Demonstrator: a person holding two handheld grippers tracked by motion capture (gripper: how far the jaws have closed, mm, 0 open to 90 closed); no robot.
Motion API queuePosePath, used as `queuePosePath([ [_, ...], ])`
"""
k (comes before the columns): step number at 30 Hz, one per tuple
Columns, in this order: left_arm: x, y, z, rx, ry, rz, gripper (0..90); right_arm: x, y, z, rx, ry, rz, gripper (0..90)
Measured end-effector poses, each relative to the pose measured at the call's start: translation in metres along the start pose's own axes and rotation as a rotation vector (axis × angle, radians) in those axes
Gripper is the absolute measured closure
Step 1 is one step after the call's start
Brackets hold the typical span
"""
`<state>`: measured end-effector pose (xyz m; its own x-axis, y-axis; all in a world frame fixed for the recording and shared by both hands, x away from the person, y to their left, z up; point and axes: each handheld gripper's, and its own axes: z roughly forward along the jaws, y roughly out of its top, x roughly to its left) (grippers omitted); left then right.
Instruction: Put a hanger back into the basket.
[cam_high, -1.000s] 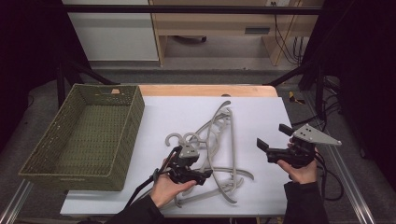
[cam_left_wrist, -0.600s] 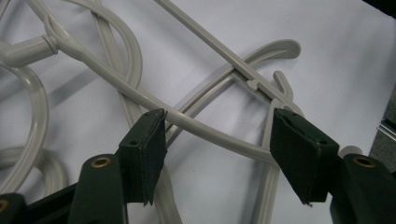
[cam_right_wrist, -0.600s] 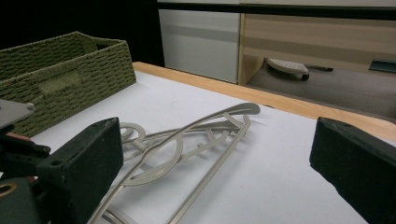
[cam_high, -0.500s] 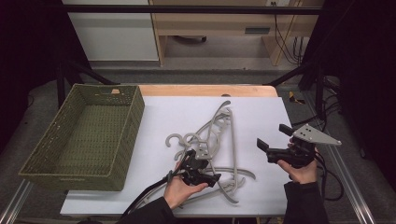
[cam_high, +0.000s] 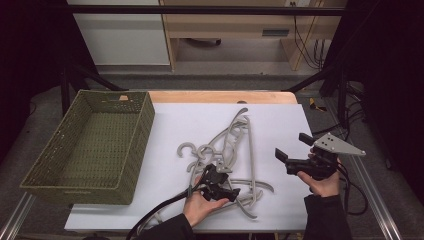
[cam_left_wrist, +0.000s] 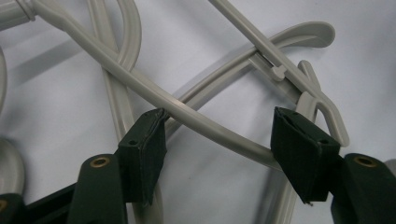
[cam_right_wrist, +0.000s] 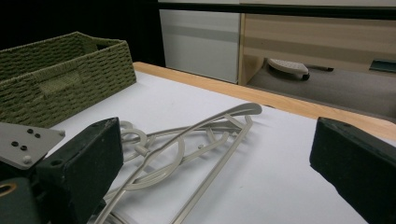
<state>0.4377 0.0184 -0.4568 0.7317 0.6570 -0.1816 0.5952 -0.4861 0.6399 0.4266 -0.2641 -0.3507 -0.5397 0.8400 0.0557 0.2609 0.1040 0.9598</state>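
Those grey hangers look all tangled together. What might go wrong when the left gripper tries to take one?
The left gripper has its jaws open around one curved arm of the hangers, which cross and hook into each other. Lifting one may drag the others along or drop them.

The pads sit close to a second bar, so both might get pinched.

The basket is off to the side; a snagged bundle may catch its rim.

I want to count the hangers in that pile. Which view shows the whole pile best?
The high view: the grey hangers lie spread across the white table, hooks and arms visible. The left gripper view shows a few crossing arms close up; the right gripper view sees them low and foreshortened.
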Motion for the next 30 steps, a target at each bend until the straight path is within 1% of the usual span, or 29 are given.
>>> queuePosePath([
  [1,0.000,0.000,0.001,0.003,-0.003,0.000,35.0,0.000,0.000,0.000,-0.001,0.001,-0.002,2.9],
  [2,0.001,0.000,0.003,0.021,-0.017,-0.005,35.0,0.000,0.000,0.000,0.000,0.001,-0.002,2.9],
  [3,0.001,-0.001,0.004,0.025,-0.015,-0.006,35.2,0.000,0.000,0.000,0.000,0.001,-0.003,2.9],
  [4,0.001,-0.001,0.004,0.033,-0.007,0.011,36.2,0.000,0.000,0.000,0.001,0.001,-0.003,2.8],
  [8,0.000,-0.001,0.002,0.046,0.006,0.011,40.1,0.000,0.000,-0.001,0.001,0.001,0.000,2.9],
  [9,0.001,-0.001,0.001,0.051,0.004,0.008,41.9,0.000,0.000,-0.001,0.001,0.000,0.000,2.9],
  [10,0.002,-0.001,-0.001,0.064,0.007,0.016,43.9,0.000,0.000,-0.001,0.000,0.001,-0.002,2.9],
  [12,0.002,-0.001,-0.004,0.067,0.016,0.012,49.0,0.000,0.000,-0.001,0.000,0.002,0.000,2.9],
  [13,0.003,-0.001,-0.005,0.069,0.026,0.023,51.7,0.000,0.000,-0.001,0.000,0.002,0.000,2.9],
  [15,0.004,-0.001,-0.006,0.071,0.025,0.026,57.6,0.000,0.000,-0.001,0.001,0.000,-0.001,2.9],
  [16,0.007,-0.001,-0.009,0.079,0.021,0.023,60.2,0.000,0.000,-0.001,0.000,0.002,0.000,2.9],
  [17,0.008,-0.002,-0.010,0.085,0.017,0.024,61.4,0.000,0.000,-0.001,0.000,0.002,0.000,2.9],
  [18,0.008,-0.002,-0.009,0.095,0.013,0.020,62.4,0.000,0.000,-0.001,0.001,0.000,-0.001,2.9],
  [19,0.008,-0.002,-0.008,0.102,0.013,0.025,62.6,0.000,0.000,-0.001,0.003,0.000,-0.001,2.9],
  [21,0.007,-0.003,-0.006,0.113,0.000,0.031,58.9,0.000,0.000,0.000,0.002,0.001,-0.004,2.9],
  [22,0.006,-0.003,-0.005,0.120,-0.006,0.034,58.5,0.000,0.000,0.000,0.005,0.000,-0.002,2.9],
  [23,0.006,-0.003,-0.003,0.133,-0.015,0.032,59.5,0.001,0.000,0.000,0.007,0.001,-0.002,2.9],
  [24,0.006,-0.004,-0.001,0.150,-0.030,0.017,60.1,0.001,0.000,0.000,0.006,0.001,-0.001,2.9],
  [25,0.005,-0.004,0.000,0.146,-0.022,0.027,60.5,0.001,0.000,0.000,0.007,0.002,-0.001,2.9],
  [27,0.006,-0.004,-0.001,0.149,-0.021,0.015,62.8,0.001,0.000,0.000,0.007,0.003,-0.002,2.9],
  [30,0.008,-0.003,-0.003,0.143,0.005,0.010,65.9,0.000,0.000,0.000,0.006,0.000,-0.001,2.9],
])
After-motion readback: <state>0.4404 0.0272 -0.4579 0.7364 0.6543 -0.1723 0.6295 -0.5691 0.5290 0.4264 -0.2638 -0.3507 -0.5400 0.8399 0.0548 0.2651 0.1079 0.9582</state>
